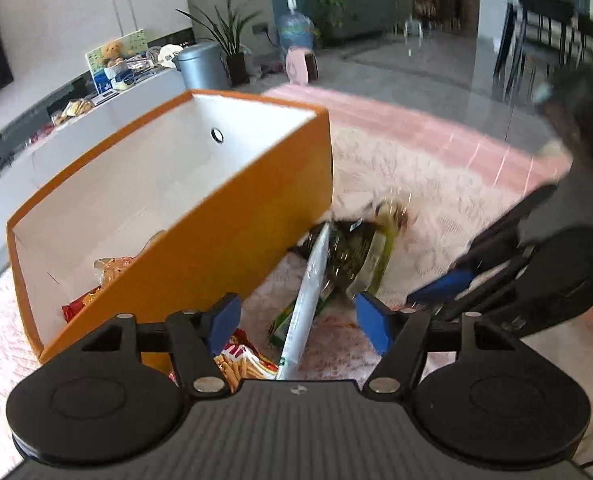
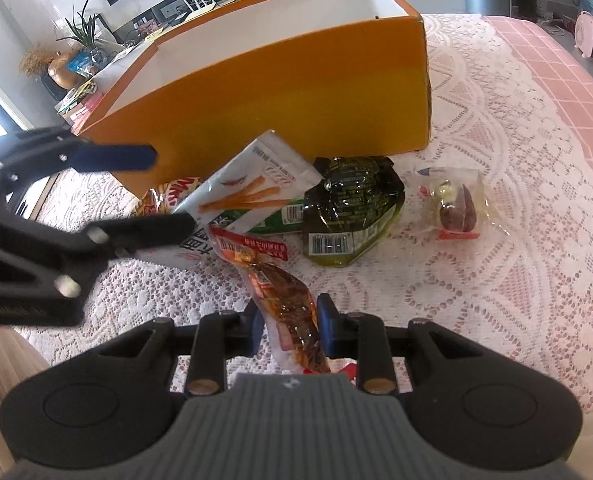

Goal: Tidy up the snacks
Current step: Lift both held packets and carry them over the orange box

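An orange box (image 1: 224, 236) (image 2: 296, 92) with a white inside stands on the lace cloth and holds a few snack packets (image 1: 110, 270). My left gripper (image 1: 298, 322) (image 2: 172, 191) is open beside the box. A white stick-snack packet (image 1: 302, 304) (image 2: 256, 188) stands tilted between its pads, which do not press it. My right gripper (image 2: 290, 326) is shut on a red clear packet (image 2: 284, 292). A dark green packet (image 2: 348, 208) (image 1: 356, 256), a clear packet with a brown piece (image 2: 456, 204) and a red-yellow fries packet (image 1: 240, 356) lie in front of the box.
A white lace cloth (image 2: 496, 280) over a pink check cloth covers the table. The right gripper's fingers (image 1: 444, 286) reach in from the right of the left wrist view. Behind stand a TV cabinet (image 1: 108, 112), a grey bin (image 1: 202, 66), a plant and dark dining chairs (image 1: 536, 40).
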Action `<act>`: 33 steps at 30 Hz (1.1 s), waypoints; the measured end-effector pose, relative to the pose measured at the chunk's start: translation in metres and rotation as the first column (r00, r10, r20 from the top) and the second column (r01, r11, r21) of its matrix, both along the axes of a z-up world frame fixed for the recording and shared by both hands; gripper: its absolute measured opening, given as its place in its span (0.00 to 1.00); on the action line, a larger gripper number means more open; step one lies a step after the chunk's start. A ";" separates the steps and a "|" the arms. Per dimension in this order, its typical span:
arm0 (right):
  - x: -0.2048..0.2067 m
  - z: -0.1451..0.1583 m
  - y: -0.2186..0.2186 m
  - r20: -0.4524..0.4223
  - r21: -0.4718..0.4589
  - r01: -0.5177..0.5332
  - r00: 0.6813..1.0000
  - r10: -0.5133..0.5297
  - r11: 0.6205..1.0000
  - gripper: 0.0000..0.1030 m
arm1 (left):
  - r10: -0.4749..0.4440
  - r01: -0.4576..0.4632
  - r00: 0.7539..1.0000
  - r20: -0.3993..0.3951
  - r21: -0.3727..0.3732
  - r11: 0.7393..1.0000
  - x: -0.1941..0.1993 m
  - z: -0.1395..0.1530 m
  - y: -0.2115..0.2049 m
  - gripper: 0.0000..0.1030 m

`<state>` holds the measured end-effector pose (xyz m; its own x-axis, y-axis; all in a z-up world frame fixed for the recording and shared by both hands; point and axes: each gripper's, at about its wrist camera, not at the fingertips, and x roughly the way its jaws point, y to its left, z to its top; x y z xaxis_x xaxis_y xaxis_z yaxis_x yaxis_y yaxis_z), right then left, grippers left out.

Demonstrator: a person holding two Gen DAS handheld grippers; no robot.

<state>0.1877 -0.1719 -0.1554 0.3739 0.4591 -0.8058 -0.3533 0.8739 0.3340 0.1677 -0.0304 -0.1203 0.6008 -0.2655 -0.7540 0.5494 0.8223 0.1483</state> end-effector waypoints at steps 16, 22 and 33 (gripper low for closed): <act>-0.002 -0.002 0.010 0.021 -0.078 -0.014 1.000 0.015 0.997 0.28 | 0.105 -0.102 0.994 -0.011 0.156 0.983 0.005 -0.032 -0.025 0.11; -0.003 -0.004 0.017 0.022 -0.124 -0.032 0.999 0.035 0.992 0.19 | 0.159 -0.156 0.987 -0.014 0.128 0.979 0.000 -0.028 -0.021 0.10; -0.013 0.008 0.003 0.075 -0.053 0.019 0.997 -0.015 0.998 0.13 | 0.320 -0.325 0.941 -0.112 -0.029 0.945 -0.012 -0.009 -0.002 0.10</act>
<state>0.1747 -0.1691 -0.1469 0.4411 0.4088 -0.7989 -0.3604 0.8960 0.2595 0.1558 -0.0321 -0.1295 0.5785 -0.1068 -0.8086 0.2643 0.9624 0.0620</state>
